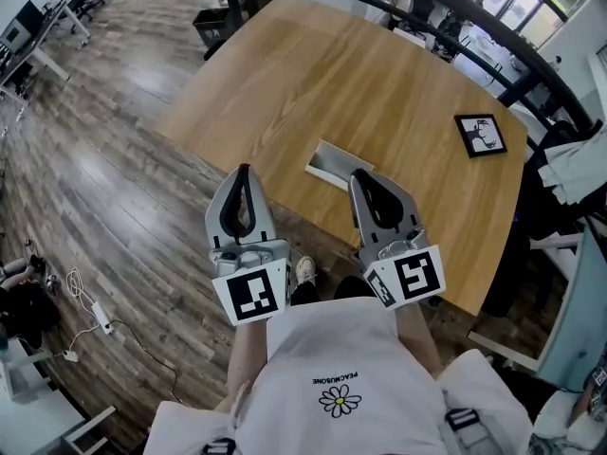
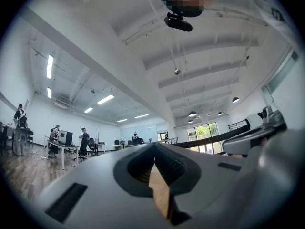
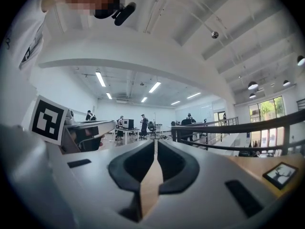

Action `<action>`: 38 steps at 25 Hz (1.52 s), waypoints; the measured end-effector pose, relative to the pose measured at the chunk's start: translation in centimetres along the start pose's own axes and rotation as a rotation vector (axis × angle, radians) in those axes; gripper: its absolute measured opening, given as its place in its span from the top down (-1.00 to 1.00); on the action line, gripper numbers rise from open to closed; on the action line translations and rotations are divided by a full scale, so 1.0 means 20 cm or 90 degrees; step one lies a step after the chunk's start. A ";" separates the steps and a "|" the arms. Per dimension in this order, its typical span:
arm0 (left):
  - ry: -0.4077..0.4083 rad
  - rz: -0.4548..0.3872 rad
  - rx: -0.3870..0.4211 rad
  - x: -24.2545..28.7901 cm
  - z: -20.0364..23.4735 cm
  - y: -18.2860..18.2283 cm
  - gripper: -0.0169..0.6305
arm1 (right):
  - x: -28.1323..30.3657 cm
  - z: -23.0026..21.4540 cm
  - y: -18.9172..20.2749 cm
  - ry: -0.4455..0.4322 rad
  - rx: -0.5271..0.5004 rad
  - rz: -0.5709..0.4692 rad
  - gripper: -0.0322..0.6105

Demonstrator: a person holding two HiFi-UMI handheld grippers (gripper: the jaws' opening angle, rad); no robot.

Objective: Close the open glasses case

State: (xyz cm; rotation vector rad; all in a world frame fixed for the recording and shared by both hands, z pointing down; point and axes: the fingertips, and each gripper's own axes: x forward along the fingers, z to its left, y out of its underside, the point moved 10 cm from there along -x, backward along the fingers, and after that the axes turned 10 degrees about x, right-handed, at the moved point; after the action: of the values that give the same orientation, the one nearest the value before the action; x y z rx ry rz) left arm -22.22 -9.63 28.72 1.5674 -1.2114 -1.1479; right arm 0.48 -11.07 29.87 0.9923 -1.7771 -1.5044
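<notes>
Claws pressed together, empty — left claw (image 1: 244,172), right claw (image 1: 361,175) alike; no glasses case visible on worktop (image 1: 313,74) ahead — locate before reaching.

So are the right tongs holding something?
No, the right tongs are closed tip to tip with nothing between them; only the wooden table shows through the gap lower down.
</notes>
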 end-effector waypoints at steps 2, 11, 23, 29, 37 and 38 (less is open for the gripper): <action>0.005 0.018 -0.010 0.04 0.02 0.06 0.90 | 0.05 0.00 0.01 0.005 -0.006 0.011 0.87; 0.025 0.035 -0.039 0.23 -0.03 0.13 0.90 | 0.19 -0.10 0.05 -0.003 -0.013 0.035 0.87; 0.052 0.031 -0.032 0.30 -0.09 0.12 0.90 | 0.28 -0.22 0.13 -0.018 0.040 0.078 0.32; 0.060 0.035 -0.024 0.31 -0.12 0.13 0.90 | 0.37 -0.32 0.32 -0.013 0.052 0.159 0.01; 0.050 0.048 -0.029 0.31 -0.12 0.17 0.90 | 0.39 -0.48 0.59 0.072 0.135 0.237 -0.02; 0.049 0.051 -0.025 0.30 -0.12 0.18 0.90 | 0.39 -0.50 0.62 0.079 0.140 0.252 -0.02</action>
State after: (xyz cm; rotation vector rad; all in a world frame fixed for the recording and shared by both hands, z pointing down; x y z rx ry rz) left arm -20.00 -16.09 31.69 1.5063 -1.1830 -1.0441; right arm 2.54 -21.92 43.66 0.7570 -1.9386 -1.0007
